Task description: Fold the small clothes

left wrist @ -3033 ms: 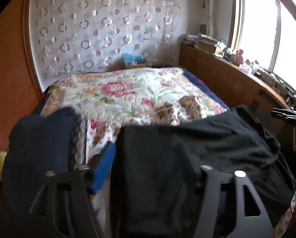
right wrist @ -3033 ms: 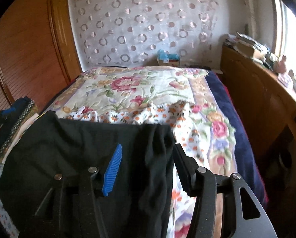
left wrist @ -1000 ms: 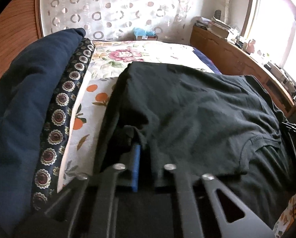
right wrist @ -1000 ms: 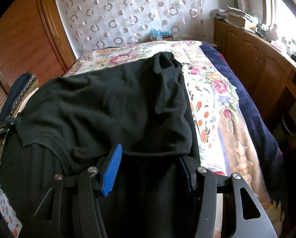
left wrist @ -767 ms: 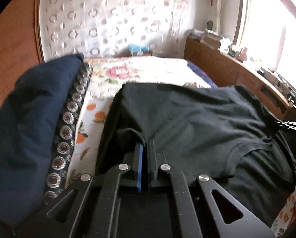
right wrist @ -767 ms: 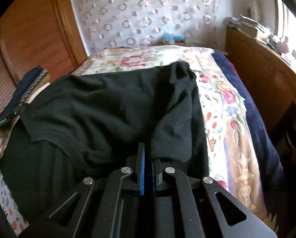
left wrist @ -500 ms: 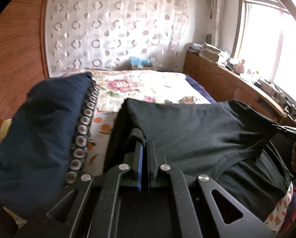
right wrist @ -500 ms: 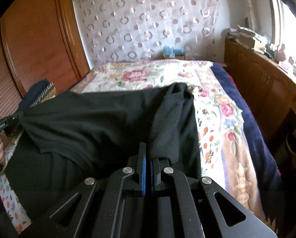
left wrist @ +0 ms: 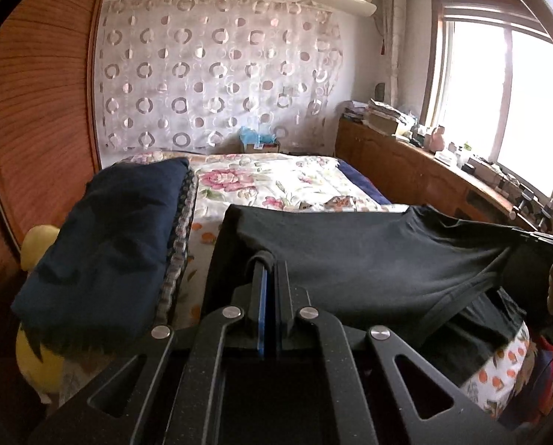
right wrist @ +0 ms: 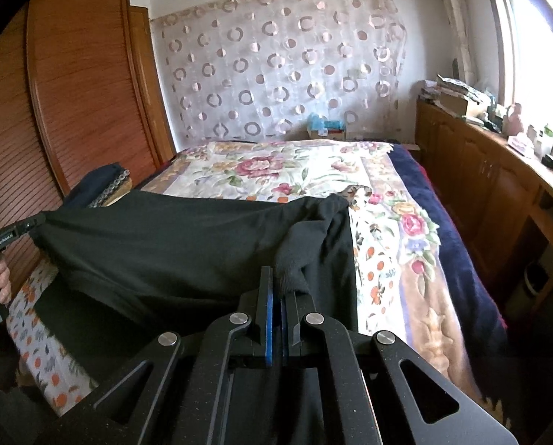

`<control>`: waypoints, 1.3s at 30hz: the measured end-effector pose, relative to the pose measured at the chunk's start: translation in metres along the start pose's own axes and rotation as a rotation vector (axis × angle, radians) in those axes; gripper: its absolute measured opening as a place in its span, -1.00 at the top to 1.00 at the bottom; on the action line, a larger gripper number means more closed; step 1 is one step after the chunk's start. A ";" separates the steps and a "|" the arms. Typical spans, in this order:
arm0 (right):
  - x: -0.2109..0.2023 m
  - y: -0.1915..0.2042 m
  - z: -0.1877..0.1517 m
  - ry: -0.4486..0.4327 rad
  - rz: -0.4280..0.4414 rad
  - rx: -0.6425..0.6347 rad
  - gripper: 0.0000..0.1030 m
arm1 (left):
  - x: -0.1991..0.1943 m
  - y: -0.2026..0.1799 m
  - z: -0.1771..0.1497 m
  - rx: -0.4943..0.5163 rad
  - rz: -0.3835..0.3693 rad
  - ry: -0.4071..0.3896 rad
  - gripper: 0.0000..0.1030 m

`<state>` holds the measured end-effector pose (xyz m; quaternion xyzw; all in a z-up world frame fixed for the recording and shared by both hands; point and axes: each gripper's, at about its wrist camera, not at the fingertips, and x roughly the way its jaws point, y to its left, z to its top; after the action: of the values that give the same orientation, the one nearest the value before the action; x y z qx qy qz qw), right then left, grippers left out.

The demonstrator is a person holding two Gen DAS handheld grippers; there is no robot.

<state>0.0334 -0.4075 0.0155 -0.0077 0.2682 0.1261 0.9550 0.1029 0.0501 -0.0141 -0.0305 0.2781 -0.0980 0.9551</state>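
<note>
A black T-shirt [left wrist: 369,256] hangs stretched between my two grippers above the near end of the floral bed [left wrist: 276,181]. My left gripper [left wrist: 271,263] is shut on one corner of it. My right gripper [right wrist: 278,278] is shut on a bunched corner of the same shirt [right wrist: 172,252]. The shirt's lower part drapes down onto the bed edge. In the left wrist view the right gripper [left wrist: 536,237] shows at the far right; in the right wrist view the left gripper [right wrist: 16,230] shows at the far left.
A folded dark blue stack with a patterned edge [left wrist: 120,233] lies left of the shirt. A yellow item [left wrist: 39,363] is below it. A wooden wardrobe [right wrist: 72,104] stands left, a cluttered wooden cabinet [left wrist: 425,170] right under the window.
Both grippers shut on the shirt's corners and lifted it off the bed. The shirt went from lying flat to being held taut and raised between them.
</note>
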 end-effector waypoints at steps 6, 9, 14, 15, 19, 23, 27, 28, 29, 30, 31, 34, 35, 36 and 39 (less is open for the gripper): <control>-0.019 0.001 -0.022 0.006 -0.001 0.002 0.95 | -0.012 -0.009 -0.021 -0.002 0.004 0.019 0.93; -0.023 0.003 -0.032 0.024 0.000 -0.002 0.95 | -0.011 -0.011 -0.032 -0.008 0.005 0.042 0.93; -0.023 0.008 -0.046 0.062 0.011 0.010 0.95 | -0.008 -0.014 -0.050 0.004 0.017 0.088 0.93; -0.023 0.006 -0.047 0.064 0.011 0.014 0.95 | -0.007 -0.014 -0.051 0.010 0.021 0.095 0.93; -0.018 0.004 -0.050 0.087 0.013 0.043 0.95 | -0.003 -0.016 -0.062 0.037 0.053 0.121 0.93; -0.014 0.010 -0.057 0.130 -0.025 0.023 0.95 | 0.001 -0.015 -0.070 0.030 0.055 0.146 0.93; -0.022 0.011 -0.045 0.124 -0.031 0.016 0.92 | 0.000 -0.012 -0.075 0.011 0.056 0.167 0.88; -0.024 0.013 -0.042 0.121 -0.031 0.009 0.87 | -0.001 -0.011 -0.076 0.010 0.054 0.170 0.85; -0.028 0.015 -0.044 0.116 -0.041 -0.002 0.87 | -0.003 -0.011 -0.077 0.010 0.053 0.170 0.77; -0.031 0.016 -0.041 0.114 -0.061 -0.017 0.84 | -0.004 -0.011 -0.078 0.009 0.054 0.170 0.70; -0.033 0.018 -0.039 0.109 -0.076 -0.032 0.77 | -0.006 -0.011 -0.078 0.008 0.055 0.169 0.51; -0.038 0.022 -0.032 0.088 -0.090 -0.056 0.41 | -0.011 -0.009 -0.077 0.002 0.050 0.158 0.14; -0.039 0.024 -0.029 0.080 -0.098 -0.066 0.31 | -0.011 -0.008 -0.077 0.004 0.047 0.161 0.03; -0.040 0.026 -0.030 0.074 -0.105 -0.073 0.17 | -0.011 -0.008 -0.077 0.007 0.049 0.164 -0.04; -0.038 0.030 -0.023 0.062 -0.102 -0.071 0.06 | -0.011 -0.006 -0.077 0.010 0.050 0.169 -0.32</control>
<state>-0.0170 -0.3892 0.0168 -0.0592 0.2924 0.0864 0.9506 0.0516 0.0459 -0.0725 -0.0101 0.3577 -0.0775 0.9306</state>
